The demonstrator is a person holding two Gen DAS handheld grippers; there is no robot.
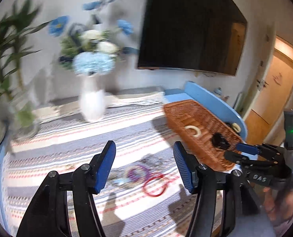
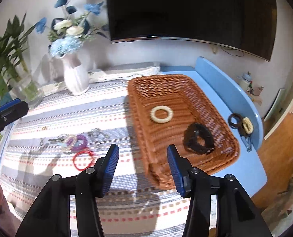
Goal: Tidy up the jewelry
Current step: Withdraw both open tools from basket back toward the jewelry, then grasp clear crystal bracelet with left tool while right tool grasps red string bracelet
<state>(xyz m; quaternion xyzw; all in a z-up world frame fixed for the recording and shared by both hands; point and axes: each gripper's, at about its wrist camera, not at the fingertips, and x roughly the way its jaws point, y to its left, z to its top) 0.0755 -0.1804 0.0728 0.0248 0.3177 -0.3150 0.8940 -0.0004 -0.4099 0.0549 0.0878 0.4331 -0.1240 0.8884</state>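
Right wrist view: the right claw (image 2: 142, 169) is held spread and empty beside the wicker basket (image 2: 138, 90), where a cream ring (image 2: 161, 114) and black band (image 2: 198, 138) are already lodged. The left claw (image 1: 144, 167), likewise released, is poised over the loose jewelry (image 1: 144, 174) on the counter (image 1: 67, 132); a pickup there is judged next, calling for descent and closure.

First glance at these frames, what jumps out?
The brown wicker basket on the striped cloth's right side, holding a cream ring and a black bracelet. Left of it, a loose jewelry pile with a red loop and purple ring. Both grippers, left and right, are open and empty.
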